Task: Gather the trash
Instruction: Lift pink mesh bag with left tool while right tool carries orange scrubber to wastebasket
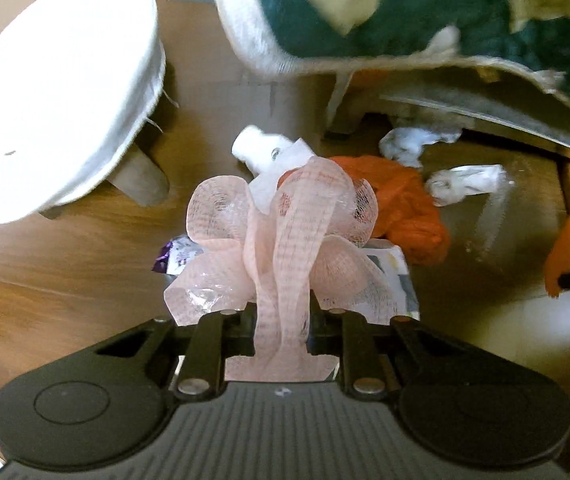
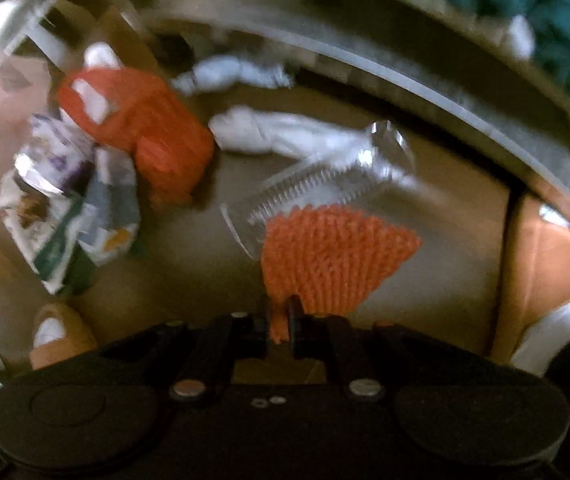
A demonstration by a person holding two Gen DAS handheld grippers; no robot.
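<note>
Trash litters the wooden floor (image 1: 65,264): your left gripper (image 1: 281,320) clamps pink mesh (image 1: 285,232), your right gripper (image 2: 281,320) pinches orange netting (image 2: 333,256), crumpled wrappers (image 2: 69,208) at ten o'clock await collection

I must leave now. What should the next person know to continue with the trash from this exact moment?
Left claw: shut on the pink mesh netting, pointing down at the floor.
Right claw: shut on an orange mesh piece.
Left on the wooden floor: bigger orange mesh bundle, crumpled white tissues, printed wrappers, clear plastic cup.
Done: two pieces gripped. No bin is in view; deposit them, then return.
</note>
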